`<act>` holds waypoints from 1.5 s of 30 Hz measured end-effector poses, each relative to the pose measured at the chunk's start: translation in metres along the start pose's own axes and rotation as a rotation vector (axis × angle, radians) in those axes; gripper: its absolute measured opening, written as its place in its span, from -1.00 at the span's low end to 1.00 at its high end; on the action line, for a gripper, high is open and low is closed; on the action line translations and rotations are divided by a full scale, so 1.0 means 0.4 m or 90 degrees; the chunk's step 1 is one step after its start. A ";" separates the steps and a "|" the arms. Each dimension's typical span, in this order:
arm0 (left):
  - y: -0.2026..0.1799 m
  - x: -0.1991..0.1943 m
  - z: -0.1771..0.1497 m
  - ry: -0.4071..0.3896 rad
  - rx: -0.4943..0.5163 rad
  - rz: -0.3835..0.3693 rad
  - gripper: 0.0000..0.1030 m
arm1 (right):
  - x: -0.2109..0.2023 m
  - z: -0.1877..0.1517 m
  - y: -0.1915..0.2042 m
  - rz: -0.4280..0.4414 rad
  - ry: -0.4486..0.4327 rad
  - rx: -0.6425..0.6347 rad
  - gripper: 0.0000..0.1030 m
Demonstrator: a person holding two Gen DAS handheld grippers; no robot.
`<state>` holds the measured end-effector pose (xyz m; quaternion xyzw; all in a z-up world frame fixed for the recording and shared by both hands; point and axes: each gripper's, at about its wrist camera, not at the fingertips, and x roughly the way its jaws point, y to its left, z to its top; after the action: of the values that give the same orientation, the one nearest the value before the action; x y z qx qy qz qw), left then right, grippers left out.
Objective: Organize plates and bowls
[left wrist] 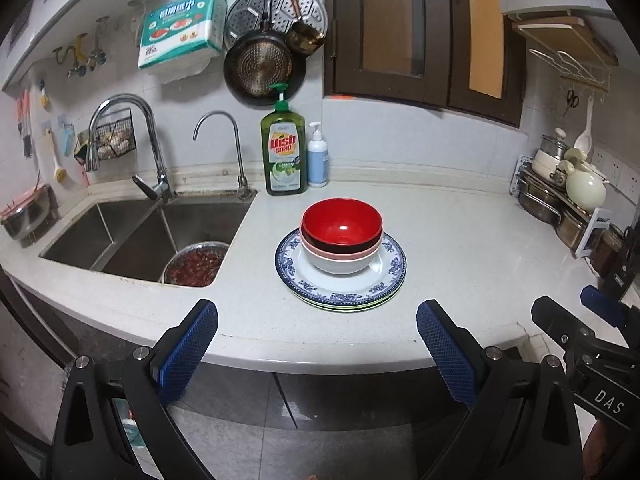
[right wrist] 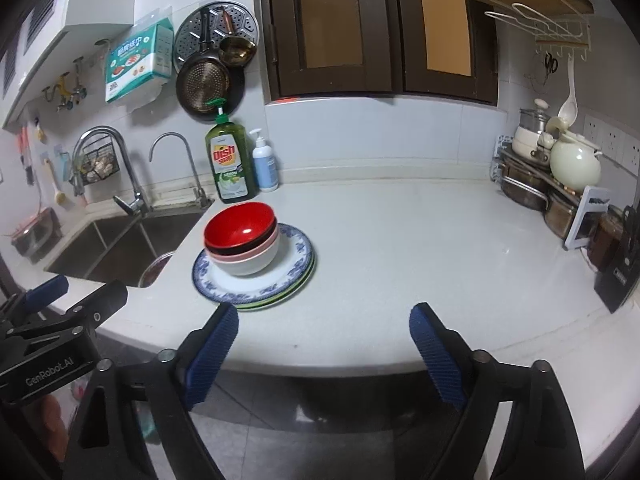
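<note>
A nested stack of bowls, red-lined bowl [left wrist: 341,224] on top, then a pink and a white one, sits on a stack of plates topped by a blue-patterned plate [left wrist: 384,270] on the white counter. In the right wrist view the same bowls [right wrist: 240,232] and plates [right wrist: 294,268] lie to the left. My left gripper [left wrist: 318,320] hangs open at the counter's front edge, short of the plates, with nothing between its blue pads. My right gripper [right wrist: 324,322] is open and empty too, over the counter's front edge, right of the stack. Its tip [left wrist: 560,316] shows in the left wrist view.
A steel sink [left wrist: 132,236] with a pot of red beans [left wrist: 196,266] lies left of the stack. Dish soap [left wrist: 283,152] and a pump bottle [left wrist: 318,158] stand at the wall behind. Pots and a cream teapot [left wrist: 586,188] crowd a rack at right, by a black box [right wrist: 618,276].
</note>
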<state>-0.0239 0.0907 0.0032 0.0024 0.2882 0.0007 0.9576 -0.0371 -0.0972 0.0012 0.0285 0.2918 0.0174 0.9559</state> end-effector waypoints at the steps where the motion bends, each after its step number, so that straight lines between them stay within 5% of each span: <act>1: -0.001 -0.004 -0.002 -0.003 0.004 0.002 0.97 | -0.006 -0.003 0.002 0.002 -0.004 -0.001 0.72; 45: 0.098 -0.152 -0.027 -0.061 0.039 -0.032 1.00 | -0.175 -0.050 0.121 -0.051 -0.078 0.004 0.77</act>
<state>-0.0807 0.1296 0.0281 0.0248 0.2416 -0.0323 0.9695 -0.1070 -0.0514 0.0267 0.0211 0.2338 -0.0234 0.9718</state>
